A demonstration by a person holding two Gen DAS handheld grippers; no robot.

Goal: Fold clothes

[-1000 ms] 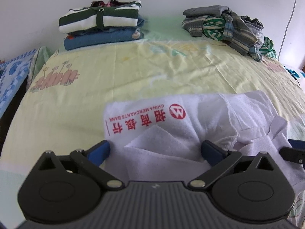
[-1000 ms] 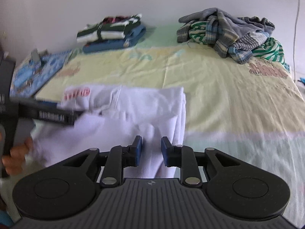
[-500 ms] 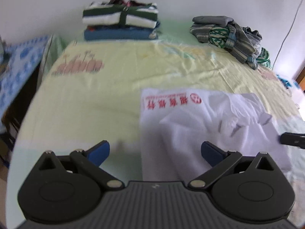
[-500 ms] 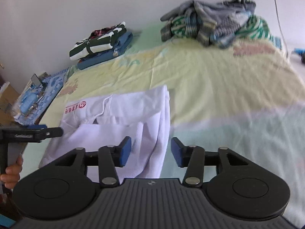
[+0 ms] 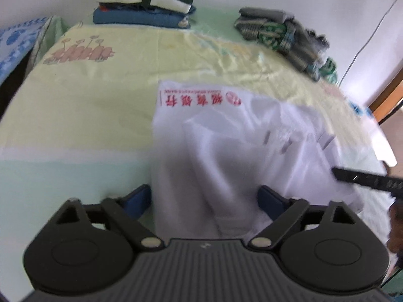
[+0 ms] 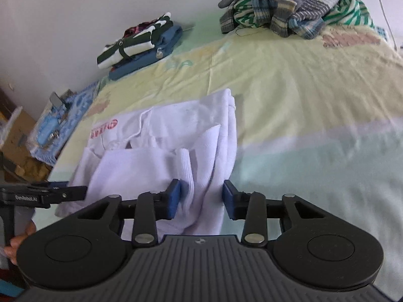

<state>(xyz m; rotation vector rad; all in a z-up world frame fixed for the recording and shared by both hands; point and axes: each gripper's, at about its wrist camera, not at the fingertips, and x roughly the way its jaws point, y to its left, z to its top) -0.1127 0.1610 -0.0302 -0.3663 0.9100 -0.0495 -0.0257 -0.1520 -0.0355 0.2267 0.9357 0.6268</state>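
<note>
The bed (image 6: 302, 80) fills both views, and the white shirt (image 6: 163, 156) lies half-folded at centre left of the right wrist frame, red print toward the upper left. Up top, a folded stack (image 5: 144, 2) sits upper left and a loose heap (image 5: 284, 40) upper right. The left gripper (image 5: 205, 198) straddles the shirt's near edge, jaws wide and closing; the right gripper (image 6: 201, 196) is closing with cloth between its pads, not yet pinched.

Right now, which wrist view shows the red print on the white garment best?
The left wrist view: the red print lies nearly whole on the white garment, logo and characters visible, though blurred. In the right wrist view the same print sits far left, seen obliquely and cut short by a fold.
</note>
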